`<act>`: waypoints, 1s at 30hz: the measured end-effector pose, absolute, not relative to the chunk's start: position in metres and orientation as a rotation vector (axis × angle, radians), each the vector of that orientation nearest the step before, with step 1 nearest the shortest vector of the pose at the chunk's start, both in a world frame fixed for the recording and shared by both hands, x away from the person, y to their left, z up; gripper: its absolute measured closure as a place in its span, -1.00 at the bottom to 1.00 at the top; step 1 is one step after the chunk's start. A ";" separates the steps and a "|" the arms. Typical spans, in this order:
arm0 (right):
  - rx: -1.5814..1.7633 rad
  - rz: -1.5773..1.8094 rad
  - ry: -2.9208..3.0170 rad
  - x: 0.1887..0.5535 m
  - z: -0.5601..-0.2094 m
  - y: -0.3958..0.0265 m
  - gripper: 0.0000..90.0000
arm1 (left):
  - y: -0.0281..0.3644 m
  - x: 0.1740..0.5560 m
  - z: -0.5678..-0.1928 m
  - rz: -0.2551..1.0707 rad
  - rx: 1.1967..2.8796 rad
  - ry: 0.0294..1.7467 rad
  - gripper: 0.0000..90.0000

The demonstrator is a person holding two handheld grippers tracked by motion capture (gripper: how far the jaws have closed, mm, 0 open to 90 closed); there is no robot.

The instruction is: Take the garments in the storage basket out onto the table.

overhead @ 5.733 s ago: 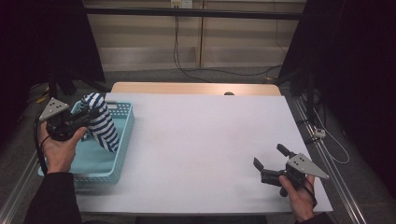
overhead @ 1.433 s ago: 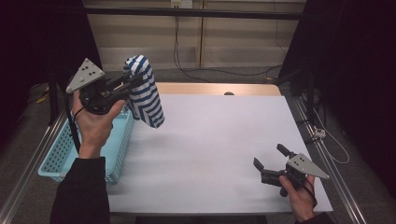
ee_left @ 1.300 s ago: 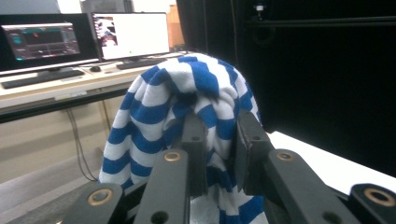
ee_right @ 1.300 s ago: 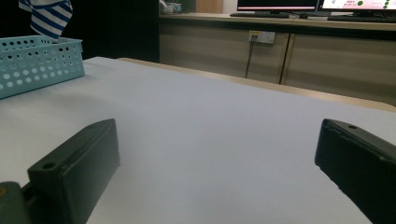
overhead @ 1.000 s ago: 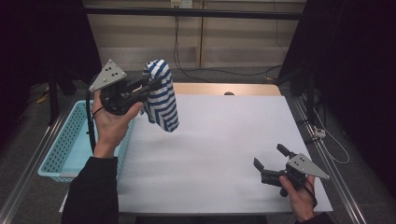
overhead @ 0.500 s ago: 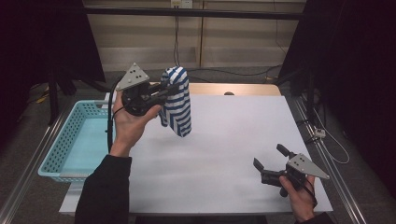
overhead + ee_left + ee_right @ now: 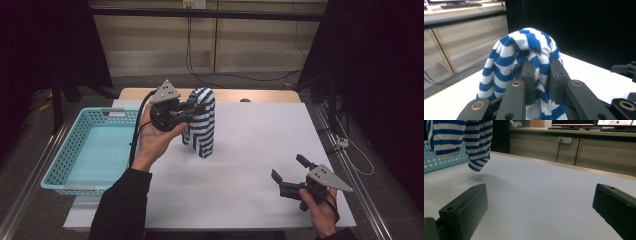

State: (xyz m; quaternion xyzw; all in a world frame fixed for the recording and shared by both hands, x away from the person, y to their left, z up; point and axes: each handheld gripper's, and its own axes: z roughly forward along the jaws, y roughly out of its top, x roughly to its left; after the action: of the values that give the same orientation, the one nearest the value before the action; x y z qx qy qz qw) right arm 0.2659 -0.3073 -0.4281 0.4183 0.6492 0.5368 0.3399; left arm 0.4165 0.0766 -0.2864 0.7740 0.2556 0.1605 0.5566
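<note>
A blue-and-white striped cloth (image 7: 201, 123) hangs in the air above the white table (image 7: 260, 130), bunched at the top. My left gripper (image 7: 198, 107) is shut on that bunched part, held level over the table's left half. In the left gripper view the two black jaws pinch the striped cloth (image 7: 529, 47) between them. My right gripper (image 7: 290, 172) rests low near the table's front right with its jaws wide open and nothing between them. From the right gripper view the cloth's (image 7: 456, 140) lower end dangles just above the table, far off to the left.
A light blue perforated basket (image 7: 60, 165) stands on the table's left edge, with nothing in it; its wall (image 7: 439, 162) shows behind the cloth. The person's left forearm reaches in from the front. A metal rail (image 7: 345, 165) runs along the table's right side.
The left hand has carried the striped cloth out of the basket, up and then rightward and a little lower over the table. The right gripper has stayed where it was.
</note>
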 end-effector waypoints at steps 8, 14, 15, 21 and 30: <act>1.085 1.396 1.691 0.267 -0.428 -0.307 -1.00 | 0.073 0.422 -0.304 0.348 1.866 0.649 0.70; 1.081 1.399 1.696 0.267 -0.429 -0.307 -1.00 | 0.067 0.424 -0.321 0.337 1.920 0.662 0.70; 1.085 1.395 1.696 0.267 -0.429 -0.307 -1.00 | 0.063 0.425 -0.325 0.342 1.949 0.657 0.70; 1.077 1.394 1.703 0.267 -0.429 -0.306 -1.00 | 0.052 0.422 -0.332 0.354 2.032 0.636 0.70; 1.079 1.398 1.701 0.267 -0.428 -0.306 -1.00 | 0.040 0.427 -0.362 0.291 2.108 0.671 0.70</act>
State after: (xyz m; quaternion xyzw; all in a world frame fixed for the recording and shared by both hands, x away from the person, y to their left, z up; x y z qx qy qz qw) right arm 0.2666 -0.3061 -0.4282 0.4142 0.6529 0.5366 0.3380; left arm 0.4265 0.0397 -0.3623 0.8487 0.2699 0.1173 0.4395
